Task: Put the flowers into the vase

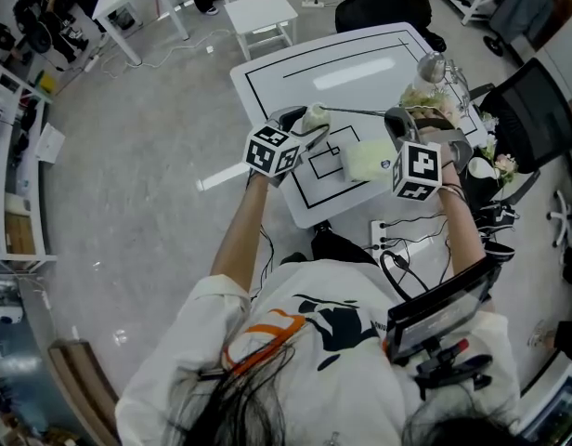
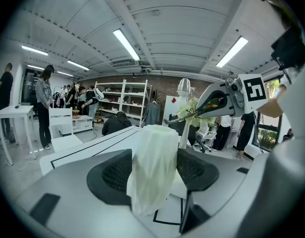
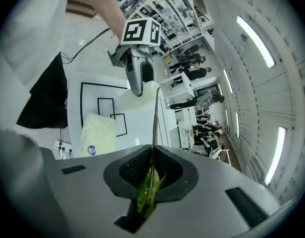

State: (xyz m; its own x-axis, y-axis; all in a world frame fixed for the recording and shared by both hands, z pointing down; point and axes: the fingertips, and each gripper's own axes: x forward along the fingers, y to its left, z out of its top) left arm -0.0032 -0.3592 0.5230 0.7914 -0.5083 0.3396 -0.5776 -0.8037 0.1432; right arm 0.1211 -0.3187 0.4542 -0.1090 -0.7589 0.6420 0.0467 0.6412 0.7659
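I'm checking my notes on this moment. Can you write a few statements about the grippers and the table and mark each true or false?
1. The left gripper grips the vase. True.
2. The right gripper is open and empty. False: it is shut on a flower stem.
3. A pale yellow pack lies on the table. True.
4. The vase is black. False: it is cream-white.

It is bright all over. Long lights point(image 2: 127, 44) on the ceiling point(image 2: 162, 29) shine down. The white table point(image 1: 379, 91) has a shiny spot. Both gripper views bend at the edges, with dark corners.
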